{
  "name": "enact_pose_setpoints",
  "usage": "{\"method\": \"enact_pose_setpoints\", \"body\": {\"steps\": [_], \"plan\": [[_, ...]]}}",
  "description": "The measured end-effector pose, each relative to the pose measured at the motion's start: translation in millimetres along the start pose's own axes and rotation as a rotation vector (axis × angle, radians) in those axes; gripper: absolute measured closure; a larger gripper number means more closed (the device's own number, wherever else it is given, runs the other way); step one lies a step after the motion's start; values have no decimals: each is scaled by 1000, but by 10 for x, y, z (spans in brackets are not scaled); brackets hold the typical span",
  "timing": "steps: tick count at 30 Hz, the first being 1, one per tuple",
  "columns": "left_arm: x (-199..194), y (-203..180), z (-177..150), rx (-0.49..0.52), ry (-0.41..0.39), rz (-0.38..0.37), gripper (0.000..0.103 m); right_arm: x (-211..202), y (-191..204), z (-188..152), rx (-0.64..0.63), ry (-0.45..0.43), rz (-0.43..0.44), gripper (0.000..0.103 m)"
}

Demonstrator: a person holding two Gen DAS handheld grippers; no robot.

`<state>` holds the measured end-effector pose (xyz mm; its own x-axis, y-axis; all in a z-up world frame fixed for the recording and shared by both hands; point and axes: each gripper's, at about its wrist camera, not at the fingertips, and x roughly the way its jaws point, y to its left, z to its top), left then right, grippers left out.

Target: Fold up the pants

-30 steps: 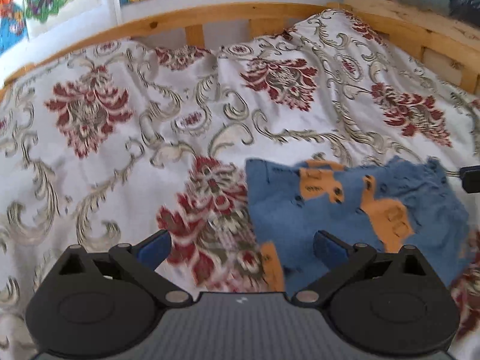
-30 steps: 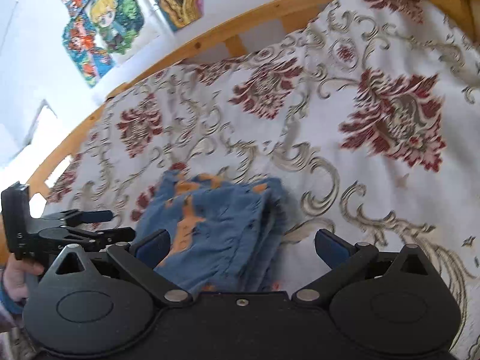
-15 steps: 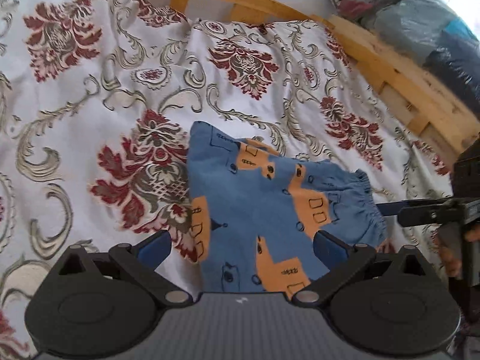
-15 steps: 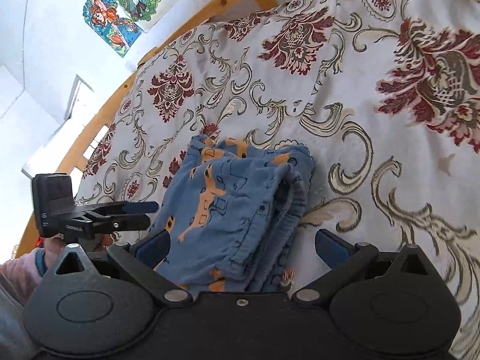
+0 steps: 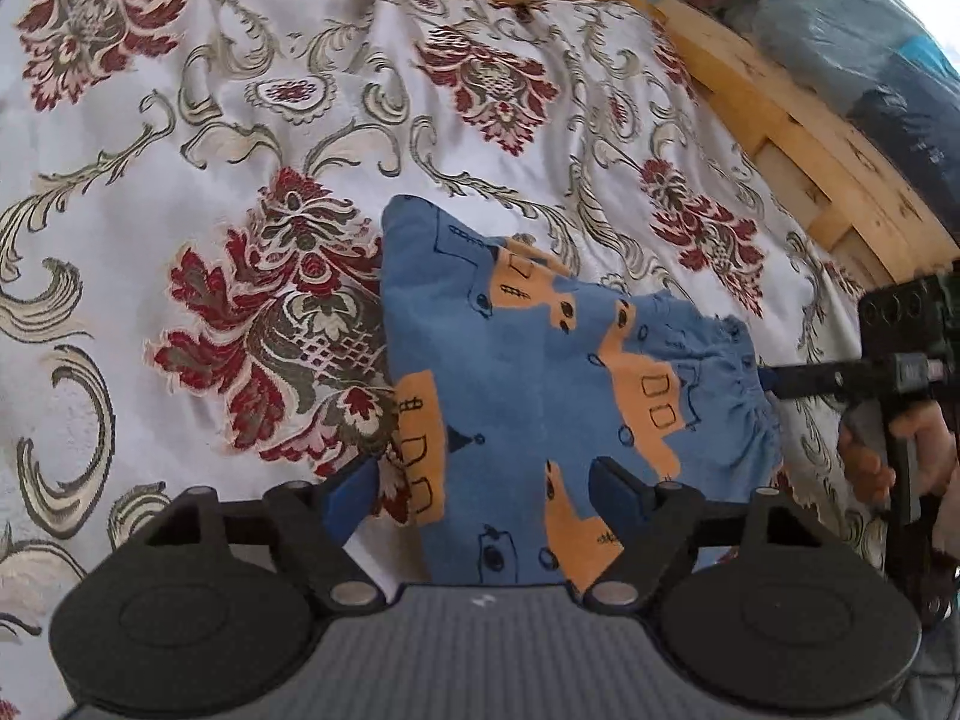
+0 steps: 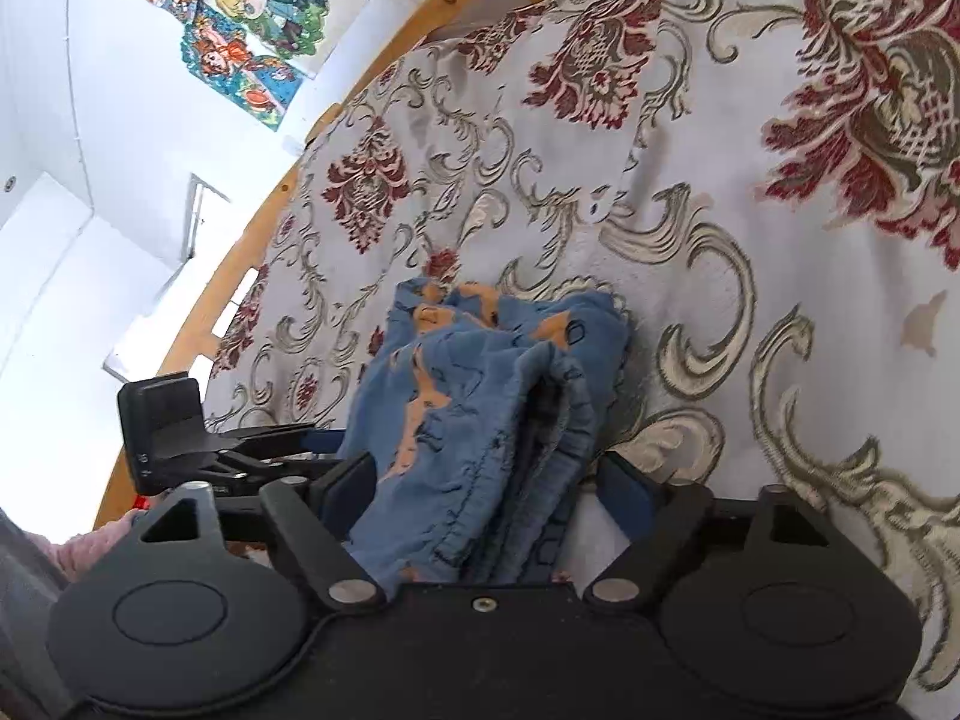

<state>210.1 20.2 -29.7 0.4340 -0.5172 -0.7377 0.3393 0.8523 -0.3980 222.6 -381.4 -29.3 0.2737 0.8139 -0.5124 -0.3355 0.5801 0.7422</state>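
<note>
The blue pants with orange prints [image 5: 540, 384] lie folded in a thick stack on the patterned bedspread [image 5: 180, 192]. My left gripper [image 5: 483, 495] is open, its blue pads either side of the near edge of the pants. My right gripper [image 6: 489, 489] is open around the elastic waistband end of the stack [image 6: 480, 420]. In the left wrist view the right gripper [image 5: 774, 384] reaches in from the right at the waistband. In the right wrist view the left gripper [image 6: 312, 438] sits at the far left edge of the pants.
A wooden bed frame [image 5: 780, 120] runs along the right and back of the bed. Bagged bedding [image 5: 840, 18] is piled beyond it. Cartoon posters [image 6: 240, 18] hang on the white wall. The bedspread [image 6: 780, 240] stretches wide to the right of the pants.
Both grippers have moved in close to the pants, which now lie between each pair of fingers. The finger gaps have narrowed somewhat. The pants have stayed folded in place.
</note>
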Motion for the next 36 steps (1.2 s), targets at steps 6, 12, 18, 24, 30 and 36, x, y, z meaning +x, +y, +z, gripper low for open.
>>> {"method": "enact_pose_setpoints", "body": {"steps": [6,12,18,24,30,36], "plan": [[14,-39,-8,16,16,-5,35,91,20,-55,19,-19,-79,64],[39,-63,21,24,35,37,44,109,137,-122,21,-53,-152,68],[42,-59,37,17,39,56,64,108,234,-153,27,-83,-198,71],[3,-41,45,10,32,58,84,109,334,-162,3,-98,-240,72],[-11,-72,29,12,24,71,86,125,364,-172,-18,-98,-264,72],[2,-46,26,6,22,66,87,128,491,-223,-64,-134,-321,75]]}}
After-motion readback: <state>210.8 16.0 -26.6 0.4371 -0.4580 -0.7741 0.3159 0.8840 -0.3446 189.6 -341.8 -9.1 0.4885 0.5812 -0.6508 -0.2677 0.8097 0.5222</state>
